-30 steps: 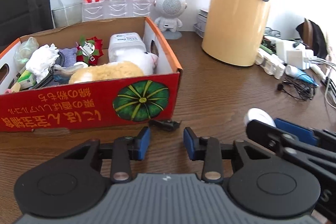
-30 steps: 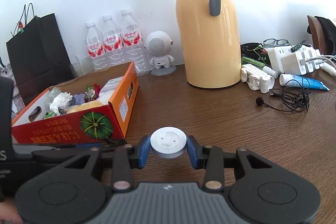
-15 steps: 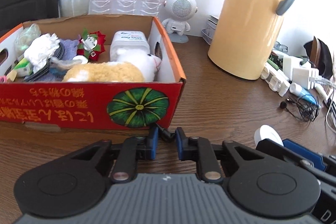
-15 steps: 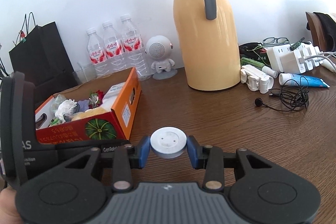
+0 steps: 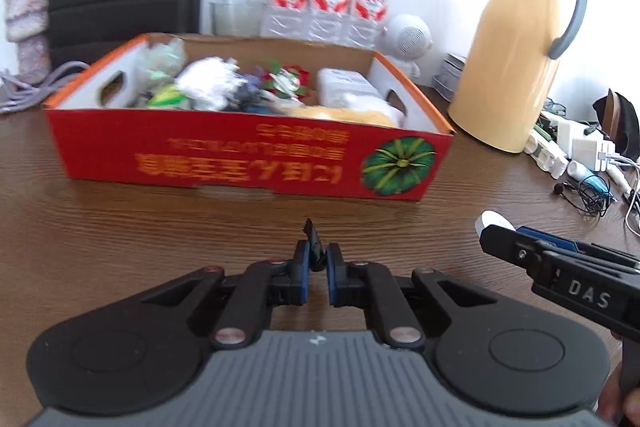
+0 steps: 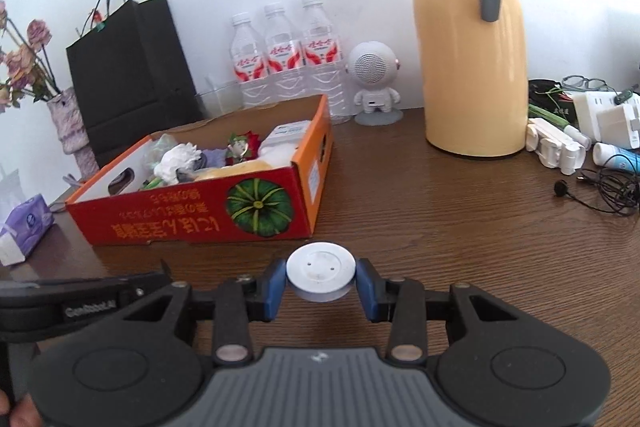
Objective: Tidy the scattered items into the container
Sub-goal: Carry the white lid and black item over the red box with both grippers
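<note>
Brown wood-grain table (image 6: 440,219) against a white wall; yellow thermos jug (image 6: 472,67), three water bottles (image 6: 286,59), a small robot-shaped speaker (image 6: 374,83), chargers & cables at the right. The red cardboard box (image 5: 248,157), already holding a plush toy, tissue etc., sits center-left. Both grippers tilt down over the table in front of the box. Left gripper (image 5: 317,261): jaws closing, pads pinching a small black clip (image 5: 313,241) that sticks up between them. Right gripper (image 6: 321,277) clamps a white round disc (image 6: 321,269) between blue pads, near the box front.
</note>
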Demonstrator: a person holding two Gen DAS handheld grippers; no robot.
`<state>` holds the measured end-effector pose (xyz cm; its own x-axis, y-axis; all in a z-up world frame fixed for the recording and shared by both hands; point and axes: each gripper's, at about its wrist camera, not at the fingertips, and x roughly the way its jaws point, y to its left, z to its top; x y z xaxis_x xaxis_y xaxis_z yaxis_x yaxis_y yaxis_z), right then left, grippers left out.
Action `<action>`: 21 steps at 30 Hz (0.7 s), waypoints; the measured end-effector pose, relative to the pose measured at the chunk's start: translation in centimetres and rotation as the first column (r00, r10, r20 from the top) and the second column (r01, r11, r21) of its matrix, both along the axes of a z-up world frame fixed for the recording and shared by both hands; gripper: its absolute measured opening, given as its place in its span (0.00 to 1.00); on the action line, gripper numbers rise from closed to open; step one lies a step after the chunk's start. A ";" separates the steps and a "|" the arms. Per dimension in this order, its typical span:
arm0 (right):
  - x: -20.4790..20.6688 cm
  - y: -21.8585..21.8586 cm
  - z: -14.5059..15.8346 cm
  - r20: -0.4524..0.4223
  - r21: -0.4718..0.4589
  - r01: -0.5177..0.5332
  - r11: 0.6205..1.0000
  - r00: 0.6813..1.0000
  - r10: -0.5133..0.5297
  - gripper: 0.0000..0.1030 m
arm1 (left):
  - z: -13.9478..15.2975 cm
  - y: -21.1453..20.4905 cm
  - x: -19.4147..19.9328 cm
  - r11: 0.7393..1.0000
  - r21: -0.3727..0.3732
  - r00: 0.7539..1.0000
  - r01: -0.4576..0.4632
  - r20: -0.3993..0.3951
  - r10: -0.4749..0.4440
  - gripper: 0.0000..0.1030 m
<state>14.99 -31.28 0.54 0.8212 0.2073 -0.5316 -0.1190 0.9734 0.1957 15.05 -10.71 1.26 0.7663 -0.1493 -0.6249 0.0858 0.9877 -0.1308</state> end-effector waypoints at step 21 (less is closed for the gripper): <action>-16.7 13.5 3.0 0.105 -0.035 -0.102 0.994 0.989 0.105 0.36 | 3.9 8.8 -18.0 1.000 0.001 0.987 0.026 0.157 -0.026 0.09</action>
<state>-1.74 -17.83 3.58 0.8482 0.2800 -0.4496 -0.2384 0.9598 0.1481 -2.94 -1.87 5.13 0.8508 -0.1711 -0.4968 0.1309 0.9847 -0.1149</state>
